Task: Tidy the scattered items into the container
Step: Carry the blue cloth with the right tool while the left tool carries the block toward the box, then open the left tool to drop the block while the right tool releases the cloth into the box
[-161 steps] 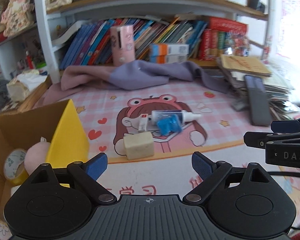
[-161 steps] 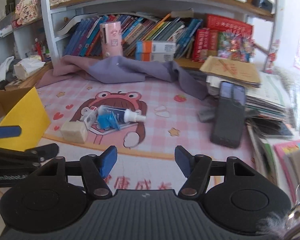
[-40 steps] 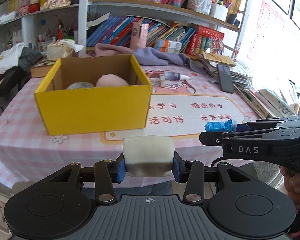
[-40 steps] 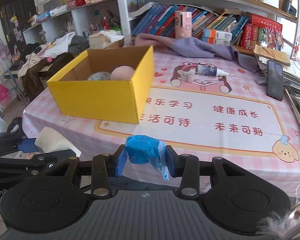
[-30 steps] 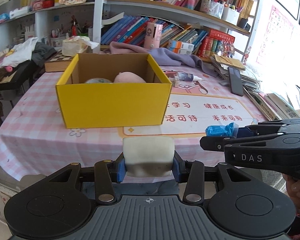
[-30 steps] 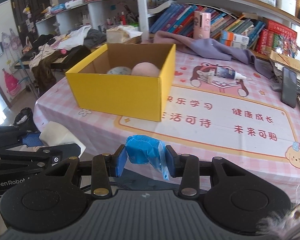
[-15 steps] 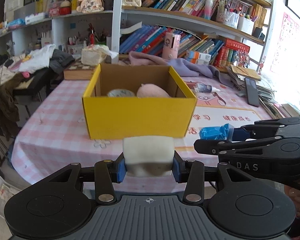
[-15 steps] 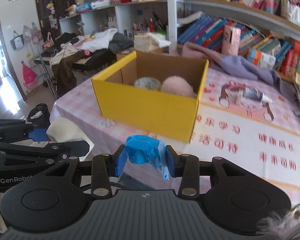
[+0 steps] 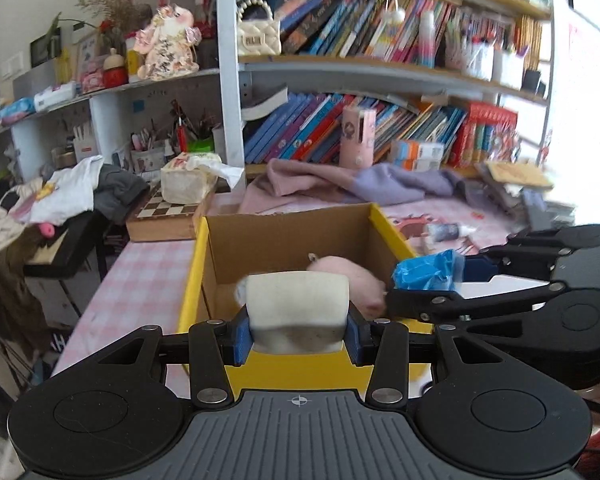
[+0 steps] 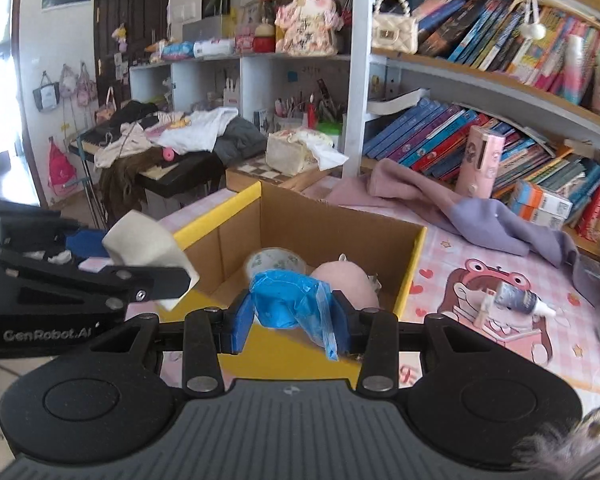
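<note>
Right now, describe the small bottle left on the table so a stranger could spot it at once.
Start at the yellow cardboard box on the pink checked table; to its right lies a cartoon print of a pink wide-mouthed creature. The small bottle lies on its side on that print. It alone there has a dark label and a white nozzle tip.

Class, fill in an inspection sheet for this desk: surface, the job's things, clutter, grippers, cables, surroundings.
Surface: pink checked table mat with cartoon print.
Job's things: yellow box holds a tape roll and pink plush; small bottle lies on the mat outside it.
Clutter: purple cloth, tissue box.
Grippers: left gripper shut on cream block; right gripper shut on blue wad; both at the box.
Cables: nothing seen.
Surroundings: bookshelves, clothes pile.
</note>
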### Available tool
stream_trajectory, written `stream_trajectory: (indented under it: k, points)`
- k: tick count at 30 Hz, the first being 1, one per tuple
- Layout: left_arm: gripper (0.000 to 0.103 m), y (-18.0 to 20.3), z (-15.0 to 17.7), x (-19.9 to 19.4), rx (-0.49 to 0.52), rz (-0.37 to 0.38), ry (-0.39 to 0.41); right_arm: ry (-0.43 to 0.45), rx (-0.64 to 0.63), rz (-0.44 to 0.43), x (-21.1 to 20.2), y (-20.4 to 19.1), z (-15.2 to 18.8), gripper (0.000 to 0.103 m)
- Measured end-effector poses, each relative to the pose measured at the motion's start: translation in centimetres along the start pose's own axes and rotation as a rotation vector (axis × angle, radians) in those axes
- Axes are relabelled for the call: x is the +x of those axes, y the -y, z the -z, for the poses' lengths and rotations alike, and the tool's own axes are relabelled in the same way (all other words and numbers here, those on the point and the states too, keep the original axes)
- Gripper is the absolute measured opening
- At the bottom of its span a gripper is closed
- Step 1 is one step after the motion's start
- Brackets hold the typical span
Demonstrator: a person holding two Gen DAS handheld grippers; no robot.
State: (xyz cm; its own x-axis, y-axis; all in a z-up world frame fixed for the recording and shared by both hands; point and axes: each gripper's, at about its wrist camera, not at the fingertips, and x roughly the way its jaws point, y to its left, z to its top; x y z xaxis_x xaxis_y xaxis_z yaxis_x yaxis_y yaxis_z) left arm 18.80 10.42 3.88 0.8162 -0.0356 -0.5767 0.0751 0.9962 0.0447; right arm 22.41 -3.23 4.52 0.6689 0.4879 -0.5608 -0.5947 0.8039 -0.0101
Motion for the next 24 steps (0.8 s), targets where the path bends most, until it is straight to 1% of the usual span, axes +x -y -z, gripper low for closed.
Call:
stream_trajectory:
  k: [5,8,10,12,15,17,20,22,23,24]
  points:
    - [0.043,-1.0,-2.7,5.2,0.052,0.01,-0.072,-0.105,-0.04,-0.032,5.3,1.5,-1.6,0.039]
    - [0.043,-1.6,-4.0,8.6,0.067,0.028,-0.128,-0.188,-0.076,-0.055,8.6,1.9,-1.9,0.039]
    - [0.044,-2.0,-4.5,10.7,0.068,0.032,-0.158,-0.227,-0.103,-0.063,10.4,2.1,-1.9,0.039]
    - [0.044,-2.3,-4.9,12.5,0.053,0.03,-0.181,-0.246,-0.123,-0.062,11.7,2.0,-1.8,0.039]
    - [0.044,-2.7,-4.9,14.5,0.015,0.041,-0.211,-0.265,-0.113,-0.063,13.1,2.2,-2.1,0.039]
    - [0.044,-2.5,-4.9,15.6,0.014,0.039,-0.231,-0.278,-0.114,-0.067,13.8,2.2,-2.2,0.039]
    - [0.047,-2.1,-5.0,16.8,0.032,0.034,-0.255,-0.288,-0.122,-0.072,14.2,2.4,-2.1,0.04]
    - [0.05,-1.8,-5.0,17.2,0.045,0.02,-0.264,-0.284,-0.105,-0.077,14.3,2.6,-2.2,0.051]
    - [0.052,-1.7,-5.1,17.3,0.049,0.014,-0.263,-0.276,-0.093,-0.082,14.3,2.7,-2.3,0.063]
    - [0.061,-1.7,-5.2,17.2,0.052,0.009,-0.258,-0.266,-0.082,-0.089,14.3,2.9,-2.4,0.068]
